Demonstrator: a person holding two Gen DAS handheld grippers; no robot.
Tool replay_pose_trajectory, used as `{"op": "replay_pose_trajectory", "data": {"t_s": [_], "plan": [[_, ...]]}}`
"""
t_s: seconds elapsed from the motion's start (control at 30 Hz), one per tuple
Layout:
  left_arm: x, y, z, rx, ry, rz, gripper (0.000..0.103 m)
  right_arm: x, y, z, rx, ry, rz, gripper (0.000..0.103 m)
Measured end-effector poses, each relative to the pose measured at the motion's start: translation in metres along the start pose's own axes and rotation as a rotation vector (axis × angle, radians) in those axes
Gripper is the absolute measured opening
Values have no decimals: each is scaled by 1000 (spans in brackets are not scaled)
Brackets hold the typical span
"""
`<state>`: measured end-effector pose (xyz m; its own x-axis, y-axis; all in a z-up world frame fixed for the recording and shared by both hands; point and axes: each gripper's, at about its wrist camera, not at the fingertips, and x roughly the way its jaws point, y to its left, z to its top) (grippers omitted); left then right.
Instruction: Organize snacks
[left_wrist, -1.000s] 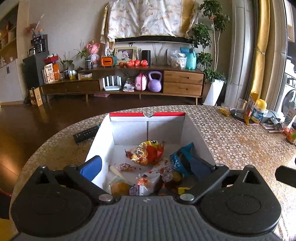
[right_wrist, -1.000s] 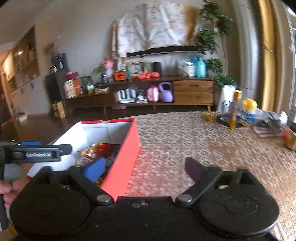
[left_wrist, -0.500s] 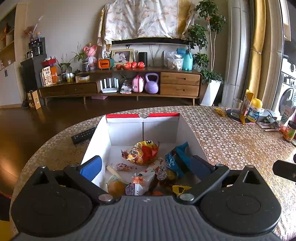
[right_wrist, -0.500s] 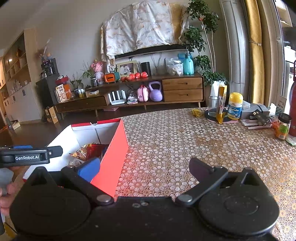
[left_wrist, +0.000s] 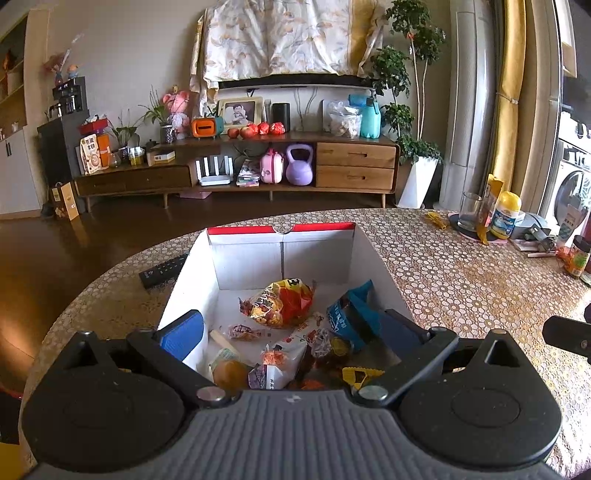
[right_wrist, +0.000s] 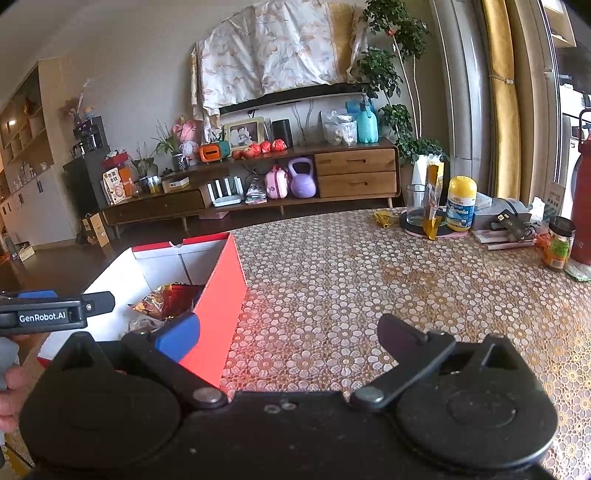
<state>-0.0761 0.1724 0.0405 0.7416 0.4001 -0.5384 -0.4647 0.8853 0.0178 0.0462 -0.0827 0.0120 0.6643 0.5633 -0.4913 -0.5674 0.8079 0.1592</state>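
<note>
A red-and-white cardboard box (left_wrist: 251, 258) stands on the patterned table and holds several snacks: a red-yellow bag (left_wrist: 280, 302), a blue packet (left_wrist: 347, 317), and small wrapped pieces near the front. My left gripper (left_wrist: 291, 332) hovers open over the box's near end, nothing between its fingers. In the right wrist view the same box (right_wrist: 218, 295) lies at lower left, its red side facing me. My right gripper (right_wrist: 288, 332) is open above the table just right of the box, empty. The left gripper's body (right_wrist: 55, 314) shows at the left edge, with a hand below it.
A black remote (left_wrist: 162, 271) lies left of the box. At the table's far right stand a glass (right_wrist: 417, 203), a yellow pouch (right_wrist: 434, 199), a yellow-capped bottle (right_wrist: 460, 203), a jar (right_wrist: 557, 243), a red flask (right_wrist: 581, 192) and papers. A wooden sideboard (right_wrist: 258, 184) lines the far wall.
Both grippers have risen and drawn back a little, so the box sits lower in both views. The right wrist view has gone from blurred to sharp. Both stay open.
</note>
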Motion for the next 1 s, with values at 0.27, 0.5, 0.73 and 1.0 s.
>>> {"op": "replay_pose_trajectory", "data": {"t_s": [0.27,0.5,0.73,1.0], "plan": [[2,1,-2,3,4,-3,103,0,1,0,3,4,-2,103],[2,1,-2,2,5,-2,103,0,0,0,4,3,-3,103],[3,2,-3,3,5,-3,103,-1,0,-1,7,4,-6,103],[2,2,-4,4,6,-4,103,-2,-1,-2,10,5,-5,103]]}}
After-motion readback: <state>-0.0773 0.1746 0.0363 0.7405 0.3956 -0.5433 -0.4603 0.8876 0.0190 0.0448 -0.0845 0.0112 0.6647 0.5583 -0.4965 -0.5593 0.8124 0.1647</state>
